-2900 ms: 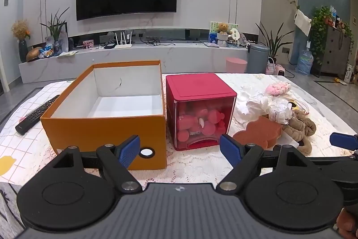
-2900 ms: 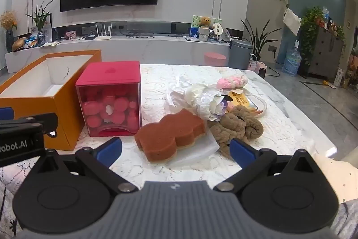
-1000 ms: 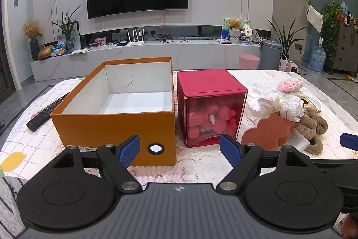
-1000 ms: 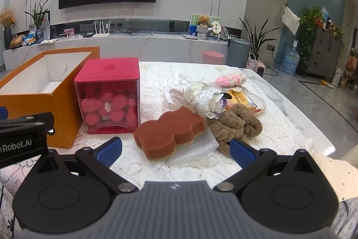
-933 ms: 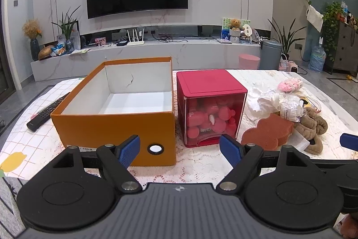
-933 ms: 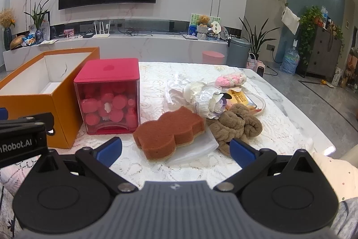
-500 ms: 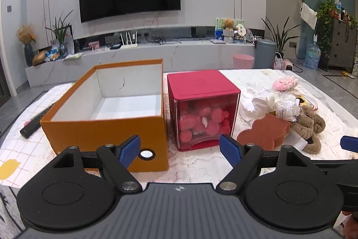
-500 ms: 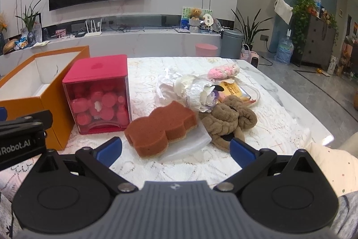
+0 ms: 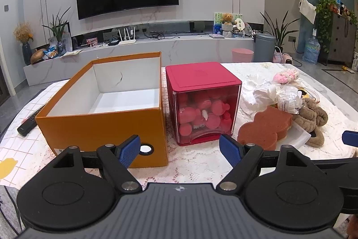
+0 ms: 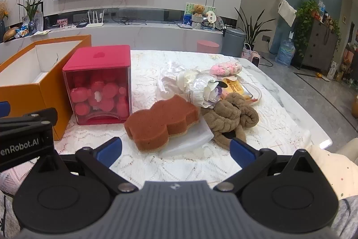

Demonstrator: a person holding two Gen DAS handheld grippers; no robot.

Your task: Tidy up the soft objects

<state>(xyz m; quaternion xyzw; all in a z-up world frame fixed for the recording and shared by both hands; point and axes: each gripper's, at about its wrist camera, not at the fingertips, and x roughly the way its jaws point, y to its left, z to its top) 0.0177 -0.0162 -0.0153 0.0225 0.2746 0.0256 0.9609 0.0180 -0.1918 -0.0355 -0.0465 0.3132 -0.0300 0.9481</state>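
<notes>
A rust-coloured cloud-shaped sponge (image 10: pixel 162 120) lies on the lace-covered table, just ahead of my right gripper (image 10: pixel 176 148), which is open and holds nothing. Right of the sponge sits a brown knotted plush (image 10: pixel 232 114), behind it crumpled white plastic (image 10: pixel 190 82) and a pink fluffy thing (image 10: pixel 226 67). My left gripper (image 9: pixel 180 150) is open and holds nothing, low in front of an open orange box (image 9: pixel 105 104) and a red-lidded clear box of pink soft pieces (image 9: pixel 202 102). The sponge (image 9: pixel 265 127) and the plush (image 9: pixel 312 117) lie to its right.
A black remote (image 9: pixel 28 123) lies left of the orange box. A clear plate with a yellow packet (image 10: pixel 237 86) sits behind the plush. The table's right edge (image 10: pixel 308 124) drops to the floor. A TV wall and a low shelf stand beyond.
Both views have shifted slightly; the right gripper has come a little closer to the sponge. Nothing on the table has moved, and both grippers stay open.
</notes>
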